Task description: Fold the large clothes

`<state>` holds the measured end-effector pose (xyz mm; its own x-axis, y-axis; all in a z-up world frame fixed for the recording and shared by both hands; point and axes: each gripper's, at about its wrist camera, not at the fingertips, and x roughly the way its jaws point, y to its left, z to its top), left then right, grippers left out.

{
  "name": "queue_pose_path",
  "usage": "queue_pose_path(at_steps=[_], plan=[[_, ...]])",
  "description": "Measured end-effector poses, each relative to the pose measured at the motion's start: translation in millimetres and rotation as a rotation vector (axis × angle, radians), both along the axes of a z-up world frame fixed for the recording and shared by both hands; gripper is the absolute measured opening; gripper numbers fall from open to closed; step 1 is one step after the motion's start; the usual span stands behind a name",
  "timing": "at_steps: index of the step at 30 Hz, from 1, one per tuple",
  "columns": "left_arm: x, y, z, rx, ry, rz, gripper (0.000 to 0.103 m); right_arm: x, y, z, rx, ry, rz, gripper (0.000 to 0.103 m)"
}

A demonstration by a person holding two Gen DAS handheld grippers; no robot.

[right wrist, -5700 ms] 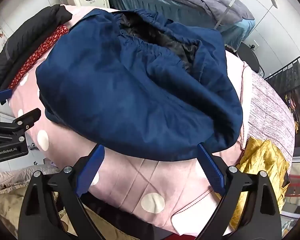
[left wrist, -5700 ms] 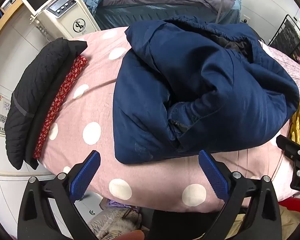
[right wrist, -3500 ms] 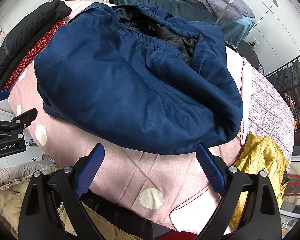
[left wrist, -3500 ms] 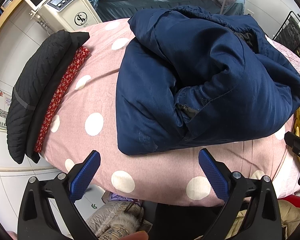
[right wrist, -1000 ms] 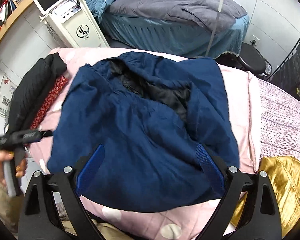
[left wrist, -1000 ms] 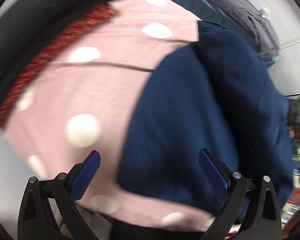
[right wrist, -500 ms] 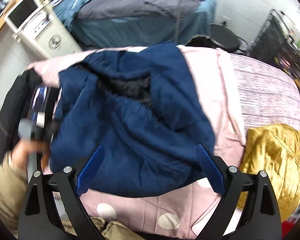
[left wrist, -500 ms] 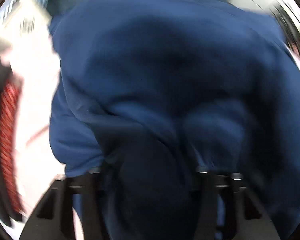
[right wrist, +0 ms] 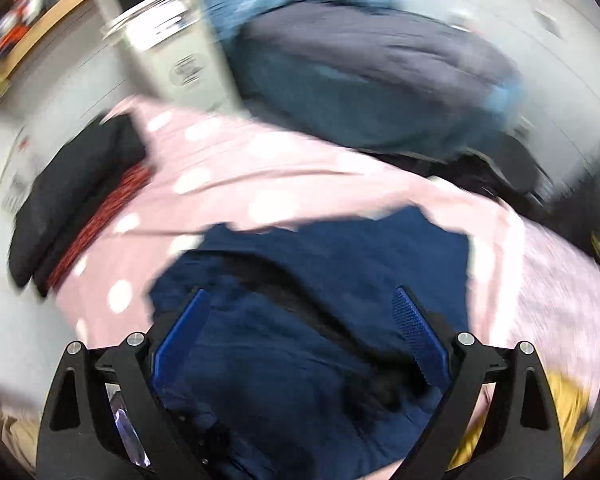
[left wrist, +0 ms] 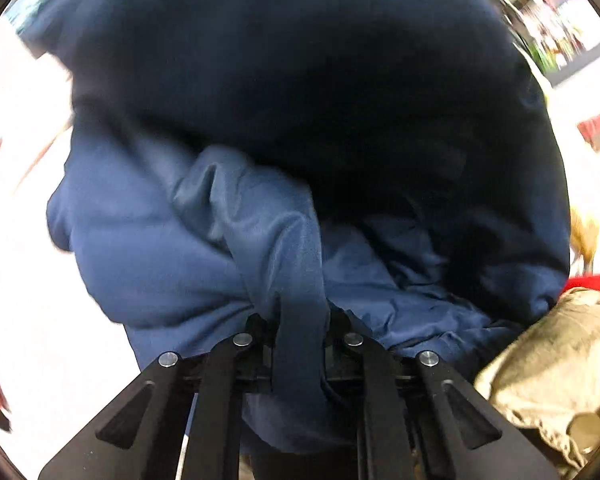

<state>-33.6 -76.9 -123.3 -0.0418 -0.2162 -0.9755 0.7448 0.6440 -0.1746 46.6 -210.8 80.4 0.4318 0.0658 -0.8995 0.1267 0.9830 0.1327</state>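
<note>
A big navy blue padded jacket point(left wrist: 300, 120) fills the left wrist view. My left gripper point(left wrist: 300, 332) is shut on a fold of its fabric, which bunches between the jaws and hangs over them. In the right wrist view the jacket point(right wrist: 320, 340) lies on the pink polka-dot bed cover point(right wrist: 260, 184), with black lining showing. My right gripper point(right wrist: 300, 336) is open, its blue pads spread wide just above the jacket, holding nothing. The view is blurred by motion.
A folded black garment point(right wrist: 72, 196) with a red patterned one point(right wrist: 100, 216) lies at the bed's left edge. A white machine point(right wrist: 176, 56) and a second bed with grey bedding point(right wrist: 380, 64) stand behind. Gold fabric point(right wrist: 560, 412) lies at the right.
My left gripper moved in onto the jacket and shut on a fold of it. My right gripper swung down close over the jacket, still open.
</note>
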Motion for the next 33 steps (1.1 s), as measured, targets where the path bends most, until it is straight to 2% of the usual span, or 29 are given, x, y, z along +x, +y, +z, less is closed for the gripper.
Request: queue_pose_path(at_steps=[4, 6, 8, 10, 12, 13, 15, 17, 21, 23, 25, 27, 29, 31, 33], plan=[[1.7, 16.1, -0.5, -0.022, 0.008, 0.095, 0.011, 68.5, 72.3, -19.8, -0.041, 0.038, 0.248, 0.091], [-4.7, 19.3, -1.8, -0.027, 0.009, 0.135, 0.010, 103.6, 113.3, -40.3, -0.156, 0.023, 0.378, 0.091], [-4.7, 24.3, -0.5, -0.031, 0.011, 0.176, 0.010, 131.3, 138.7, -71.1, -0.285, 0.038, 0.451, 0.091], [1.6, 38.2, 3.9, -0.036, 0.020, 0.215, 0.010, 151.3, 142.3, -110.4, -0.346, 0.139, 0.473, 0.091], [12.6, 51.1, 12.0, -0.043, 0.035, 0.254, 0.010, 154.7, 130.6, -150.6, -0.364, 0.298, 0.461, 0.091], [10.7, 63.4, 13.0, -0.049, 0.046, 0.274, 0.010, 147.6, 118.9, -166.4, -0.328, 0.374, 0.457, 0.091], [20.3, 74.2, 10.1, -0.059, 0.081, 0.319, 0.010, 121.1, 88.8, -181.1, -0.178, 0.480, 0.461, 0.091], [29.9, 83.3, 7.3, -0.058, 0.106, 0.342, 0.010, 86.1, 52.0, -188.7, -0.057, 0.559, 0.439, 0.091], [32.7, 94.0, -6.3, -0.052, 0.173, 0.334, 0.011, -9.0, -28.6, -198.4, 0.212, 0.692, 0.295, 0.092], [29.2, 101.9, -1.2, -0.049, 0.197, 0.316, 0.012, -62.1, -41.0, -198.8, 0.263, 0.746, 0.268, 0.092], [31.2, 97.9, -2.3, -0.054, 0.240, 0.282, 0.014, -115.5, -46.7, -205.7, 0.243, 0.799, 0.255, 0.092], [30.5, 92.2, 1.5, -0.024, 0.246, 0.225, 0.015, -153.9, -43.0, -208.1, 0.227, 0.803, 0.233, 0.092], [33.6, 81.3, 3.2, 0.020, 0.215, 0.163, 0.015, -161.3, -36.0, -194.0, 0.170, 0.756, 0.229, 0.092], [34.2, 73.6, 2.7, 0.033, 0.197, 0.147, 0.016, -148.0, -31.2, -157.4, 0.123, 0.617, 0.201, 0.092], [39.2, 66.9, 5.4, 0.034, 0.199, 0.156, 0.020, -122.3, -33.8, -105.7, 0.190, 0.404, 0.162, 0.092]])
